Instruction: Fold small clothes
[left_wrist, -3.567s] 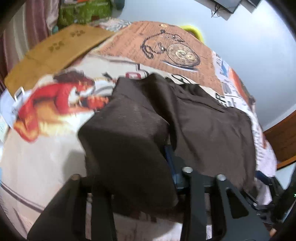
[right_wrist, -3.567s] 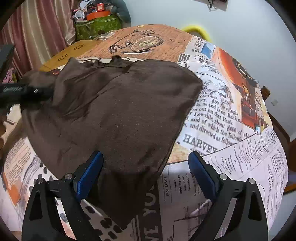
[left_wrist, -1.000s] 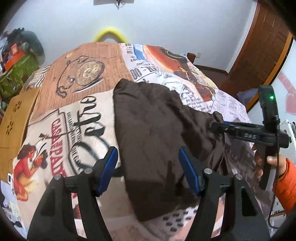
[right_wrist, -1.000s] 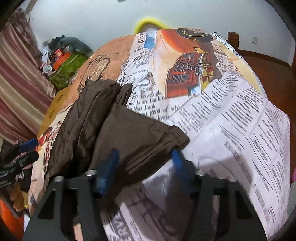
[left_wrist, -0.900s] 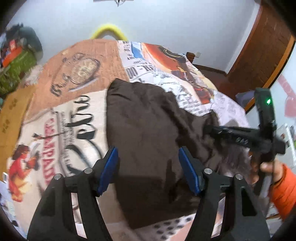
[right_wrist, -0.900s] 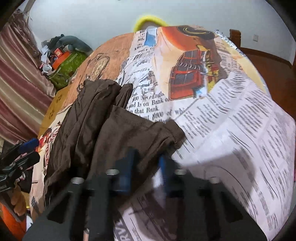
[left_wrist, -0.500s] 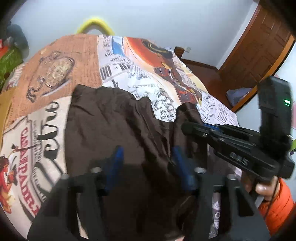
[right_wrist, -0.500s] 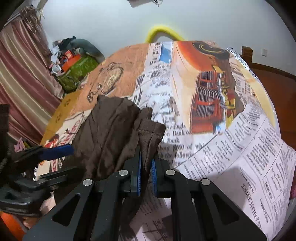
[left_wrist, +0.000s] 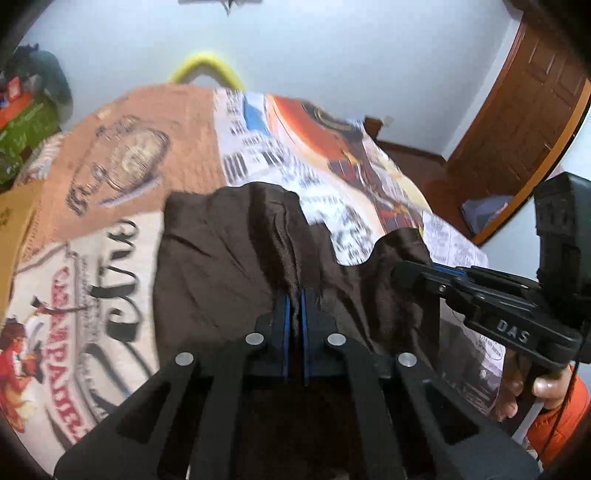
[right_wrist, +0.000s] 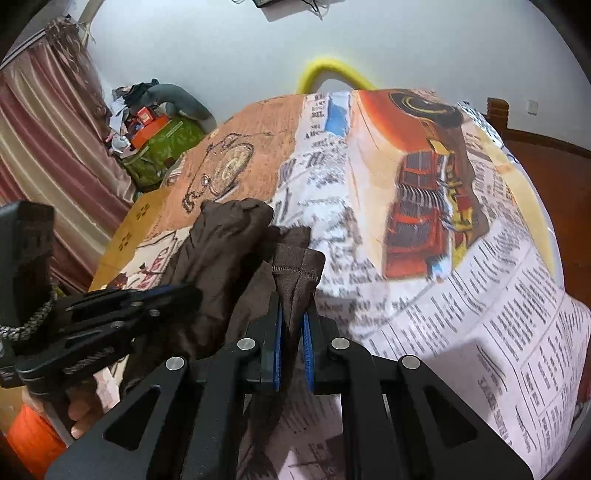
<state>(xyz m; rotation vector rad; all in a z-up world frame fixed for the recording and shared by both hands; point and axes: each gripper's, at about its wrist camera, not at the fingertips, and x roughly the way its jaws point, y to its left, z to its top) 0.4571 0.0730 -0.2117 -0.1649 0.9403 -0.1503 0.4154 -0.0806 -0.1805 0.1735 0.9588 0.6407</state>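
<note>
A dark brown garment (left_wrist: 221, 258) lies bunched on the printed bedspread (left_wrist: 122, 173). In the left wrist view my left gripper (left_wrist: 294, 299) is shut on a fold of the garment near its middle. My right gripper (left_wrist: 402, 275) comes in from the right and pinches the garment's right edge. In the right wrist view my right gripper (right_wrist: 291, 317) is shut on a hemmed edge of the garment (right_wrist: 225, 240), lifted off the bed. My left gripper (right_wrist: 184, 295) shows at the left, clamped on the cloth.
The bed is covered by a newspaper-print spread with a red truck picture (right_wrist: 421, 221). A cardboard sheet (left_wrist: 11, 221) lies at the left edge. Curtains (right_wrist: 44, 147) and a green box with clutter (right_wrist: 159, 147) stand at the far left. A wooden door (left_wrist: 524, 110) is at the right.
Both grippers have closed on the brown garment, the left after the right. They have come closer together, and the cloth is gathered and raised between them.
</note>
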